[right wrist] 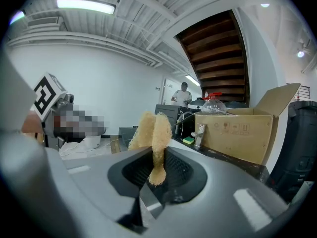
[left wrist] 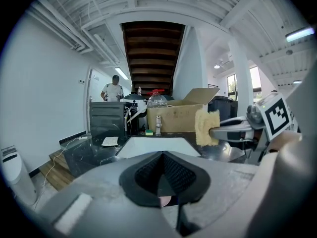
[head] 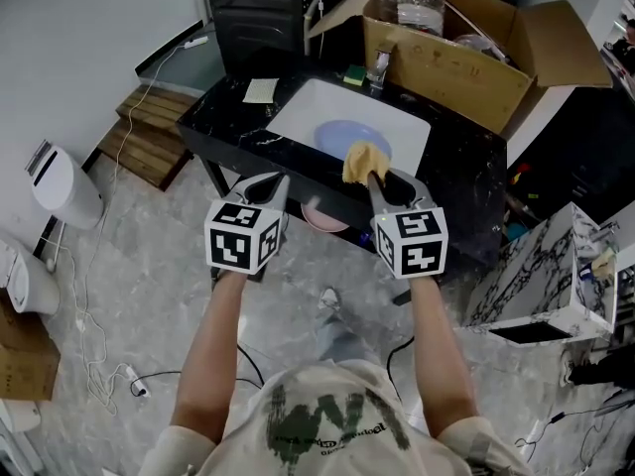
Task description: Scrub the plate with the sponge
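Note:
A pale blue plate (head: 347, 135) lies in the white sink (head: 298, 107) of a black counter. My right gripper (head: 378, 178) is shut on a yellow sponge (head: 361, 160), held up at the counter's front edge, over the plate's near rim. In the right gripper view the sponge (right wrist: 152, 130) stands folded between the jaws. The left gripper view shows the sponge (left wrist: 206, 127) in the air to its right. My left gripper (head: 267, 188) hovers before the counter's front edge, left of the sponge, jaws shut with nothing seen between them. Neither gripper view shows the plate.
A faucet (head: 378, 67) and a small green sponge (head: 353, 73) sit behind the sink. An open cardboard box (head: 446, 53) stands at the back right, a black appliance (head: 260, 23) at the back left. A pink dish (head: 324, 217) shows below the counter edge. A person (left wrist: 113, 89) stands far off.

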`<state>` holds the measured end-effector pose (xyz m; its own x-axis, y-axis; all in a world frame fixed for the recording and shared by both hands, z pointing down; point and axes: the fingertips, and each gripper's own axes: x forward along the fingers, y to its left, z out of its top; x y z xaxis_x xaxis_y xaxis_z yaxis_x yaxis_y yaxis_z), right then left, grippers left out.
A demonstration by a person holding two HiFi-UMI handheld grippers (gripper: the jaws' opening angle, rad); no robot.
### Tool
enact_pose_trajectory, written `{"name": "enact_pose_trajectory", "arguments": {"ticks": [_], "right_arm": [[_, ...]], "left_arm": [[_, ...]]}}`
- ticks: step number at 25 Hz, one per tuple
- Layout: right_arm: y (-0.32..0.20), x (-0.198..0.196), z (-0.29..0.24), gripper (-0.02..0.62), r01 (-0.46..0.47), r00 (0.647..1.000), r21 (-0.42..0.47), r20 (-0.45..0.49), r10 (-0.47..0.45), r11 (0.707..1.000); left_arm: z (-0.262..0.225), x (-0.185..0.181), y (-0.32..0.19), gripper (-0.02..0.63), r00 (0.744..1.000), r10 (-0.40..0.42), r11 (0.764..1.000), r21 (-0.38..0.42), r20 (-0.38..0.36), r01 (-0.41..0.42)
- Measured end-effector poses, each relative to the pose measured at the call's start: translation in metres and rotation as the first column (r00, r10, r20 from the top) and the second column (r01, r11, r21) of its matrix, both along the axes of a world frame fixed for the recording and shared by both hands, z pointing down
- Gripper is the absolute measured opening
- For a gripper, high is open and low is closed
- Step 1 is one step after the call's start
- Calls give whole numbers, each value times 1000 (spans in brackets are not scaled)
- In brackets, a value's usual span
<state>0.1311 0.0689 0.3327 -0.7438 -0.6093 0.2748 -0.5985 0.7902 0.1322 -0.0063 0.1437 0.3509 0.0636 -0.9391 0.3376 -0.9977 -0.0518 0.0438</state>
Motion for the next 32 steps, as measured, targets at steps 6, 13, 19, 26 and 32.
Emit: {"name": "enact_pose_trajectory", "arguments": {"ticks": [6, 13, 19, 26, 32], "right_arm": [[-48, -20, 5, 63, -7, 1000, -15, -4, 7, 1000], [-121, -38, 2, 63, -24, 1000, -30, -18, 23, 999], [-185, -46, 1, 63, -50, 999, -43, -13, 50, 998], [-240, -55, 2, 63, -60, 998, -50, -11, 59, 997], [-274, -63, 11, 63, -72, 997, -68, -20, 71, 995]], "left_arm": [[4, -20, -49, -2, 1000, 10, 1000, -16, 2, -10], [2, -40, -124, -2, 1000, 29, 999, -34, -4, -30], [2, -50, -188, -2, 999, 46, 998, -42, -1, -46], [6, -62, -243, -2, 998, 57, 997, -54, 9, -56], [12, -72, -275, -2, 999, 51, 996, -69, 15, -49]]}}
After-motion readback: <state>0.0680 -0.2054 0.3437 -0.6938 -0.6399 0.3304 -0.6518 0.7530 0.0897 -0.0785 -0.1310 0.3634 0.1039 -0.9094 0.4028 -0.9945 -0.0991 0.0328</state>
